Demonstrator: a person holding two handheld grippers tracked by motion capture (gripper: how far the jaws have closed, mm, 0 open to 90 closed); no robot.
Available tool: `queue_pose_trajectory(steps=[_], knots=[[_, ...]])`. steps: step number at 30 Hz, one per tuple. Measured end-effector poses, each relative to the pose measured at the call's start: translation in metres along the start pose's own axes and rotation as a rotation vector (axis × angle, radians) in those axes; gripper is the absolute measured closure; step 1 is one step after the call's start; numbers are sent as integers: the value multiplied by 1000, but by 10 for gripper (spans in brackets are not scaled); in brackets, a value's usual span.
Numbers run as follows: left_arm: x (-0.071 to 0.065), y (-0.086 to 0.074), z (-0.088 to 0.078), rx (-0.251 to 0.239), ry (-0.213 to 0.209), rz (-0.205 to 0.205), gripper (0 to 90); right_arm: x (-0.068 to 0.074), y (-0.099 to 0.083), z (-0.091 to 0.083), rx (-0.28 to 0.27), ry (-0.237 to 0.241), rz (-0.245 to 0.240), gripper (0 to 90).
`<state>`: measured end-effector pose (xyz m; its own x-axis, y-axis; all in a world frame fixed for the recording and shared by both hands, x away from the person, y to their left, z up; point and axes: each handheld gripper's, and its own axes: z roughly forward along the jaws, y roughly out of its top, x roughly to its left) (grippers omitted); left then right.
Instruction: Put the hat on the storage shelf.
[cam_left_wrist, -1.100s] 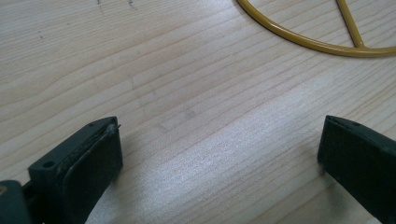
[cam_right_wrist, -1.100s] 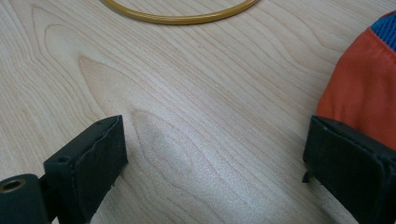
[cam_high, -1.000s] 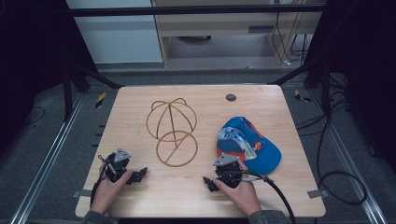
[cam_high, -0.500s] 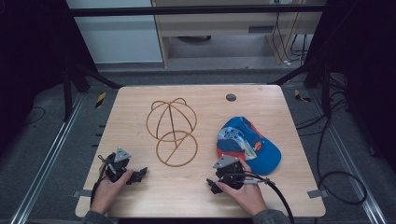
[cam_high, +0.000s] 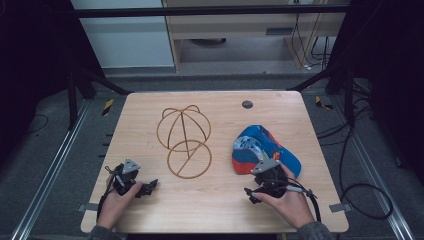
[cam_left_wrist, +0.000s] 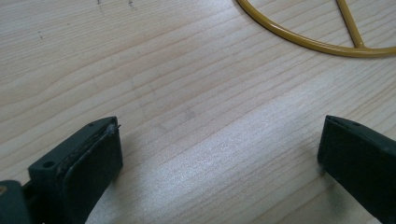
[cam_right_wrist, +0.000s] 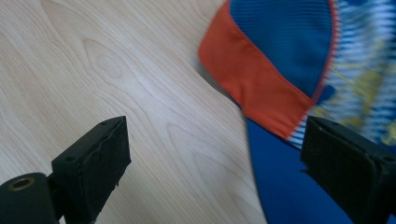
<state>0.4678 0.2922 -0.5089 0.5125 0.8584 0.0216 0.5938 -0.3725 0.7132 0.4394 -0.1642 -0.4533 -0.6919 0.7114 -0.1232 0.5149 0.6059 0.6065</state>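
The cap looks soft and light, best pinched at its orange rim, which lies between the right gripper's wide jaws, while the left gripper also gapes wide, empty.

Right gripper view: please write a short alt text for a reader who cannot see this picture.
The right gripper, jaws wide apart with nothing between them, looks down on a blue cap with an orange band, lying on a light wooden table. The cap lies at the right of the picture, and one jaw stands in front of its edge.
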Motion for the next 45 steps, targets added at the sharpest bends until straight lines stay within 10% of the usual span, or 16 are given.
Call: queue_pose_trajectory(steps=[22, 45], knots=[[0, 0, 0, 0, 0, 0, 0, -81, 41, -41, 44, -28, 92, 234], [0, 0, 0, 0, 0, 0, 0, -101, 103, -33, 69, 16, 53, 501]])
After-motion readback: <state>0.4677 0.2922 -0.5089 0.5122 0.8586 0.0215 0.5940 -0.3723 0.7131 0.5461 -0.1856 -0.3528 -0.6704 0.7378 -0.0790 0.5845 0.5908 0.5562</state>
